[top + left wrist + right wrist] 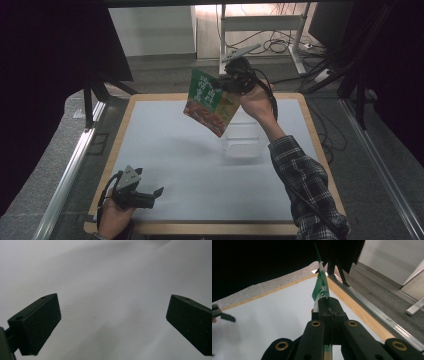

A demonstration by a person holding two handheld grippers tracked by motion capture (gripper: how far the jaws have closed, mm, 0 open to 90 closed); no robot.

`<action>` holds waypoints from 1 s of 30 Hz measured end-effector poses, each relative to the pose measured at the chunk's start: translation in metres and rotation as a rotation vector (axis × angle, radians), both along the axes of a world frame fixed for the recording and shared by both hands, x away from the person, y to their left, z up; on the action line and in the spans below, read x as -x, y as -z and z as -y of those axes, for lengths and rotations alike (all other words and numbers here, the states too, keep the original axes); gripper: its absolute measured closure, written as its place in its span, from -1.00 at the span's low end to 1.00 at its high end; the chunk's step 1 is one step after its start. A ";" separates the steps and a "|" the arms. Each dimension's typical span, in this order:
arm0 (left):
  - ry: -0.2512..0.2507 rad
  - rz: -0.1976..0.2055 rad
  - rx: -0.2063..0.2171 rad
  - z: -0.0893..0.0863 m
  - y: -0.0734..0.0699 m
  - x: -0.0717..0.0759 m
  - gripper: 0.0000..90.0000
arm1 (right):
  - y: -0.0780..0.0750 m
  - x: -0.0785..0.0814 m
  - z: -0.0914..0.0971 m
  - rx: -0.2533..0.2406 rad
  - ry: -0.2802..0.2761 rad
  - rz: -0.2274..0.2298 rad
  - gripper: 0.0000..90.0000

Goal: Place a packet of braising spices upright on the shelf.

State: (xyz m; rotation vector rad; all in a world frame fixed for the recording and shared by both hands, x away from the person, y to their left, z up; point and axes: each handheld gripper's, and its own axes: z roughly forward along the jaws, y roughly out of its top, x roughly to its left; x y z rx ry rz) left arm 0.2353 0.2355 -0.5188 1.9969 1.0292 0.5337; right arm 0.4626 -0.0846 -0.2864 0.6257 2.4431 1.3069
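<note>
A green and red food pouch (209,102) hangs in the air over the far part of the table, tilted. My right gripper (229,82) is shut on the pouch's upper right edge. In the right gripper view the jaws are pressed together on the thin green edge of the pouch (321,287), seen edge-on. Below the pouch, on the table, stands a clear plastic container (242,140). My left gripper (159,192) rests near the table's front left corner, open, with bare white table between its fingers (40,322).
The white table top (175,150) has a wooden rim. Dark stands and a metal rail (70,170) run along the left side. A desk frame and cables lie on the floor beyond the far edge.
</note>
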 end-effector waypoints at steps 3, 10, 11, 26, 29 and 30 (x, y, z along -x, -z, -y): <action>0.000 0.000 -0.006 0.000 0.000 0.000 -1.00 | -0.002 -0.006 0.001 -0.003 0.011 0.006 0.98; -0.001 -0.002 -0.007 -0.001 0.000 0.000 -1.00 | -0.006 -0.026 0.005 0.004 0.044 0.023 0.98; -0.001 -0.003 -0.008 0.000 0.000 0.000 -1.00 | -0.006 -0.029 0.006 0.005 0.049 0.025 0.98; 0.000 -0.008 -0.016 0.000 0.001 0.000 -1.00 | 0.013 -0.054 0.041 0.063 0.089 -0.011 0.98; 0.001 -0.010 -0.019 0.000 0.001 0.000 -1.00 | 0.017 -0.053 0.051 0.061 0.095 -0.025 0.98; 0.002 -0.010 -0.020 0.000 0.001 0.000 -1.00 | 0.017 -0.053 0.054 0.059 0.100 -0.029 0.98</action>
